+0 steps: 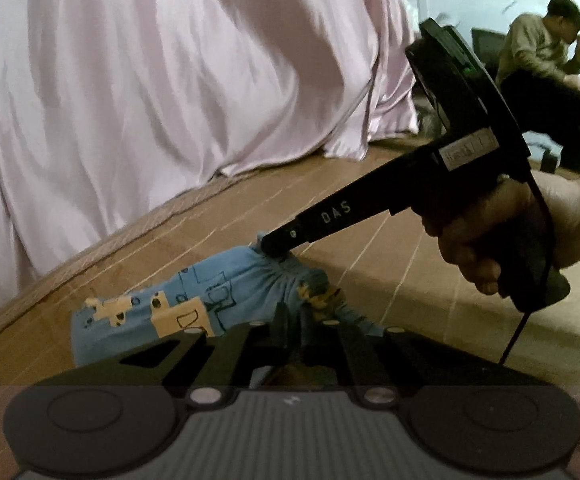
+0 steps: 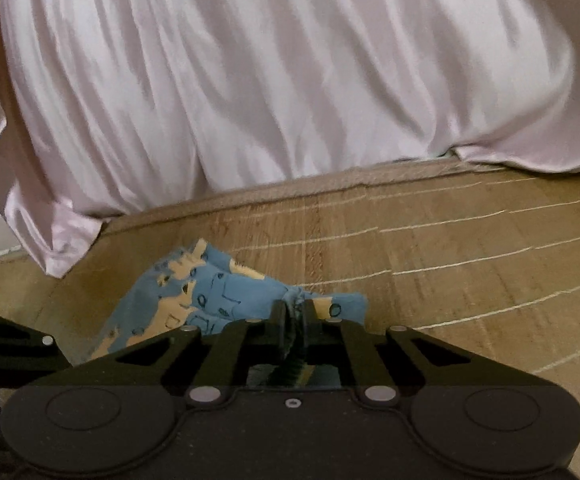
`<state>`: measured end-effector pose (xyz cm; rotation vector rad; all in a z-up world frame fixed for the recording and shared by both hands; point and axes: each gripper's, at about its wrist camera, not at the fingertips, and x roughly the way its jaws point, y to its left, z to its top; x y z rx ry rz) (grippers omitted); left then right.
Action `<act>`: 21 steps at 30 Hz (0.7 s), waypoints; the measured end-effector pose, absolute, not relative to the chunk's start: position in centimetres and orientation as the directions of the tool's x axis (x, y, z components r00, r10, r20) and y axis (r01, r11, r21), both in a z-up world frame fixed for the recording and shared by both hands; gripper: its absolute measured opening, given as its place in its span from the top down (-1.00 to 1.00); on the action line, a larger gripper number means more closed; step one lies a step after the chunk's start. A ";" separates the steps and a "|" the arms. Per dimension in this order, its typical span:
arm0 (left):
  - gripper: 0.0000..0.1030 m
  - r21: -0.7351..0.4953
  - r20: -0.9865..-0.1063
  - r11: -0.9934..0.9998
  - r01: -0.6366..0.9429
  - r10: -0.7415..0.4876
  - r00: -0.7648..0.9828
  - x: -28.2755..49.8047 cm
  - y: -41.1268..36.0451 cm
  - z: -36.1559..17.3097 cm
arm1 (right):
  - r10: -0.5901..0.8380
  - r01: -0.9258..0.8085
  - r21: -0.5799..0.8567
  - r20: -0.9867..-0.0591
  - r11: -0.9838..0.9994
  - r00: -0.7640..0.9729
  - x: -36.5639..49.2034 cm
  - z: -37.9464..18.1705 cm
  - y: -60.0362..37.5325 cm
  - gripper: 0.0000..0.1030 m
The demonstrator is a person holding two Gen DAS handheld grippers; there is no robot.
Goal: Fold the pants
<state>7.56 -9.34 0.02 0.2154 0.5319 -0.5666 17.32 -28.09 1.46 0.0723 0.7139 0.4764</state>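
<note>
The pants (image 1: 194, 304), light blue with tan and dark printed shapes, lie bunched on the brown wooden desk (image 1: 389, 264), near its far edge. Behind that edge hangs a pale pink satin curtain (image 1: 170, 80).

Left gripper (image 1: 295, 320): its fingers are closed together on the gathered waistband of the pants, with fabric pinched between them at the near end of the garment.

Right gripper (image 2: 293, 316): its fingers are likewise clamped on a bunched fold of the blue fabric, which shows dark and compressed between the two pads. In the left wrist view, the right gripper reaches in from the right, its tip touching the waistband at the garment's upper edge, and the person's right hand (image 1: 489, 240) wraps around its handle. A thin black cable (image 1: 517, 328) drops from the handle toward the desk.

The two grip points sit close together along the elastic waist, and the legs trail away to the left of both.

In the background at upper right, a second person (image 1: 545, 64) in a cap sits on a chair, well apart from the desk.
</note>
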 end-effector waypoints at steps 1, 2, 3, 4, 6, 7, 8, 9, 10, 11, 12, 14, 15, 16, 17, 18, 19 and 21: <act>0.89 0.047 -0.525 0.821 0.569 -0.464 0.713 7.4 -9.4 0.2 | 0.439 -0.385 0.226 -0.604 0.895 0.665 16.9 2.0 -28.4 0.86; 0.89 0.042 -0.520 0.815 0.578 -0.476 0.709 7.2 -9.7 0.3 | 0.435 -0.380 0.225 -0.598 0.897 0.673 16.5 2.4 -28.6 0.86; 0.89 0.036 -0.517 0.808 0.588 -0.489 0.703 7.1 -9.8 0.4 | 0.429 -0.377 0.218 -0.591 0.900 0.683 16.2 2.8 -28.8 0.86; 0.89 0.030 -0.512 0.800 0.600 -0.503 0.696 6.8 -10.1 0.4 | 0.423 -0.377 0.206 -0.584 0.903 0.693 15.8 3.2 -29.0 0.86; 0.89 0.025 -0.515 0.785 0.618 -0.520 0.681 6.6 -10.8 0.1 | 0.401 -0.385 0.159 -0.584 0.909 0.706 15.1 3.6 -29.1 0.86; 0.89 0.029 -0.525 0.776 0.630 -0.524 0.671 6.5 -11.3 -0.2 | 0.385 -0.390 0.127 -0.592 0.912 0.707 14.9 3.4 -29.1 0.86; 0.89 0.033 -0.535 0.769 0.639 -0.526 0.661 6.5 -11.7 -0.8 | 0.368 -0.389 0.103 -0.603 0.916 0.707 14.8 3.1 -29.1 0.86; 0.88 0.030 -0.546 0.763 0.646 -0.529 0.650 6.7 -12.1 -1.3 | 0.355 -0.382 0.093 -0.616 0.919 0.703 14.7 2.6 -29.3 0.86; 0.87 0.017 -0.565 0.755 0.655 -0.533 0.630 6.9 -12.5 -2.0 | 0.346 -0.377 0.089 -0.629 0.922 0.696 14.8 2.0 -29.5 0.86; 0.87 -0.002 -0.590 0.747 0.665 -0.538 0.603 7.2 -12.8 -2.6 | 0.328 -0.368 0.076 -0.641 0.927 0.694 14.9 1.3 -29.7 0.94; 0.87 -0.023 -0.608 0.742 0.670 -0.542 0.580 7.5 -13.0 -3.1 | 0.302 -0.353 0.054 -0.649 0.934 0.699 14.9 0.6 -30.0 1.00; 0.65 -0.049 -0.609 0.743 0.668 -0.552 0.569 7.7 -12.9 -3.3 | 0.257 -0.303 0.050 -0.667 0.952 0.699 15.1 -0.2 -31.0 1.00; 0.41 -0.061 -0.607 0.740 0.670 -0.560 0.564 7.7 -12.8 -3.3 | 0.258 -0.288 0.069 -0.672 0.955 0.694 15.2 -0.5 -31.6 1.00; 0.02 -0.076 -0.600 0.738 0.670 -0.571 0.560 7.7 -12.6 -3.2 | 0.253 -0.278 0.076 -0.681 0.958 0.687 15.3 -0.8 -32.0 1.00; -0.13 -0.093 -0.588 0.741 0.665 -0.580 0.564 7.7 -12.3 -3.0 | 0.240 -0.274 0.064 -0.692 0.960 0.680 15.4 -1.1 -32.2 1.00; -0.22 -0.103 -0.580 0.743 0.661 -0.585 0.567 7.7 -12.0 -2.8 | 0.227 -0.269 0.051 -0.698 0.962 0.679 15.3 -1.3 -32.2 1.00; -0.22 -0.108 -0.577 0.744 0.659 -0.587 0.568 7.8 -11.8 -2.6 | 0.223 -0.264 0.049 -0.696 0.963 0.683 15.1 -1.2 -32.3 0.93; -0.24 -0.088 -0.573 0.760 0.644 -0.568 0.591 7.8 -11.5 -2.1 | 0.237 -0.266 0.064 -0.680 0.962 0.694 14.4 -0.7 -32.5 0.65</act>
